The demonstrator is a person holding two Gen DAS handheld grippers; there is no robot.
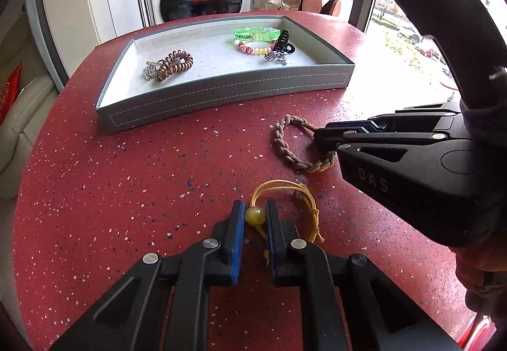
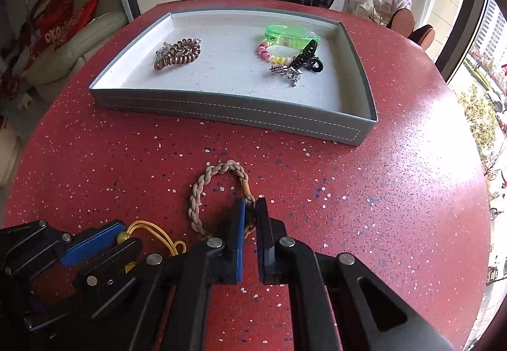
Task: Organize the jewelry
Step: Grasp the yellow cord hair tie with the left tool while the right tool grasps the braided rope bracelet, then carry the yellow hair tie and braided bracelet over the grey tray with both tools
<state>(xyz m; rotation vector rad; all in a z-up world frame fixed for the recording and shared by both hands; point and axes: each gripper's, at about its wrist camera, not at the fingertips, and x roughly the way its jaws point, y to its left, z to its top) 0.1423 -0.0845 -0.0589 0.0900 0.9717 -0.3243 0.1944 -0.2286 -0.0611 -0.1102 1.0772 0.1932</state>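
Two bracelets lie outside the tray, on the red speckled round table (image 1: 126,192), near its front edge, each taken by one tool.

Item 1: yellow cord bracelet with an amber bead (image 1: 285,208). The left gripper (image 1: 255,214) has its jaws drawn in on the bead, blue pads pressing it from both sides; the bead probably gives a firmer purchase than the thin cord.

Item 2: beige braided rope bracelet (image 2: 202,192), just beside item 1 on the tray side. The right gripper (image 2: 250,214) is closed nearly to nothing, pinching one strand of the braid at the loop's side, the rest flat on the table.

Receptacle: shallow grey rectangular tray with white stitching (image 2: 221,110), toward the table's far edge, well apart from both bracelets. Contents: copper spiral hair tie (image 2: 177,54) near its left end; green translucent wristband (image 2: 291,35), pink-and-yellow bead bracelet (image 2: 269,54) and black claw clip (image 2: 305,58) clustered near its right end.

Judgement: both grips appear set for lifting into the tray.
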